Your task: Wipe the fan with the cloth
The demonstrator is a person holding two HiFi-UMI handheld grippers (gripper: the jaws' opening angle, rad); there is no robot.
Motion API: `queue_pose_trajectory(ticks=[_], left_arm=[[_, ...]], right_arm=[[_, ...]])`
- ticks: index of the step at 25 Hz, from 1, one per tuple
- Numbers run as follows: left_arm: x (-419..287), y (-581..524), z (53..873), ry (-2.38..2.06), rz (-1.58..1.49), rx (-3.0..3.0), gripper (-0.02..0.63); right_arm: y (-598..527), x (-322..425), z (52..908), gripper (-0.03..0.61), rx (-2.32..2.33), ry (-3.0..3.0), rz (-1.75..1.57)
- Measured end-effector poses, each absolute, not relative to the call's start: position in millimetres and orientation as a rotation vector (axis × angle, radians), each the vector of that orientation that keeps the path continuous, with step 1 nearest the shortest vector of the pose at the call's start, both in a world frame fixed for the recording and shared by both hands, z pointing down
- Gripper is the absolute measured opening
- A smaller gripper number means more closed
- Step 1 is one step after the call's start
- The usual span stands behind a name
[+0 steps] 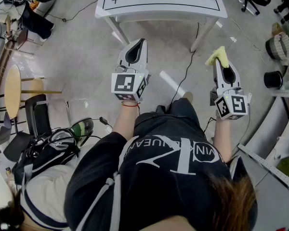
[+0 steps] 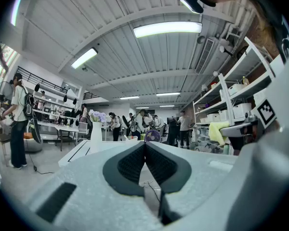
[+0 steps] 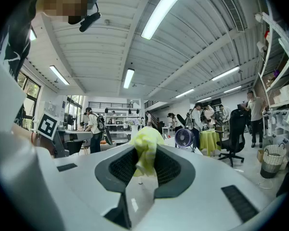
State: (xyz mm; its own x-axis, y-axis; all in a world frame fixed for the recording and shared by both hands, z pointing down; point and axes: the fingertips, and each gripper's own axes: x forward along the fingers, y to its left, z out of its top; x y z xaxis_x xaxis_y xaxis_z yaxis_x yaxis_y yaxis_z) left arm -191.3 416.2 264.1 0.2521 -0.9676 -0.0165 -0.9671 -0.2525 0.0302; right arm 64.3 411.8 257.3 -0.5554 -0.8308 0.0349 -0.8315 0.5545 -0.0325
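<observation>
Left tongs (image 1: 138, 44) fully closed, pads meeting, nothing between them; held level, just short of the white rectangular counter with a black line border (image 1: 159, 6), off its front edge. Right tongs (image 1: 221, 64) clamped on a crumpled yellow-green cloth (image 1: 216, 56), the wad bulging out past the tips; held level, short of the counter's right front corner. Small round purple-blue desk fan (image 3: 184, 137) stands on the counter toward its right end, well apart from both tongs and from the cloth. White vase with pale flowers (image 2: 96, 129) also on the counter, left of the fan. Thin black cable (image 1: 185, 71) trails over the floor below the counter, between the two tongs.
</observation>
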Motion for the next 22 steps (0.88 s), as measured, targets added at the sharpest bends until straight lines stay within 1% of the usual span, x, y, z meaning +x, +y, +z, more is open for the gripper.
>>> queue_pose_trajectory(ticks=[13, 22], left_arm=[[-207.4, 407.5, 272.0, -1.888, -0.063, 2.478, 0.011], [-222.3, 368.6, 269.1, -1.903, -0.087, 2.463, 0.011]], right_arm=[[409.1, 58.0, 252.2, 0.089, 1.529, -2.728, 0.052], [364.1, 37.2, 251.1, 0.091, 1.463, -2.768, 0.039]])
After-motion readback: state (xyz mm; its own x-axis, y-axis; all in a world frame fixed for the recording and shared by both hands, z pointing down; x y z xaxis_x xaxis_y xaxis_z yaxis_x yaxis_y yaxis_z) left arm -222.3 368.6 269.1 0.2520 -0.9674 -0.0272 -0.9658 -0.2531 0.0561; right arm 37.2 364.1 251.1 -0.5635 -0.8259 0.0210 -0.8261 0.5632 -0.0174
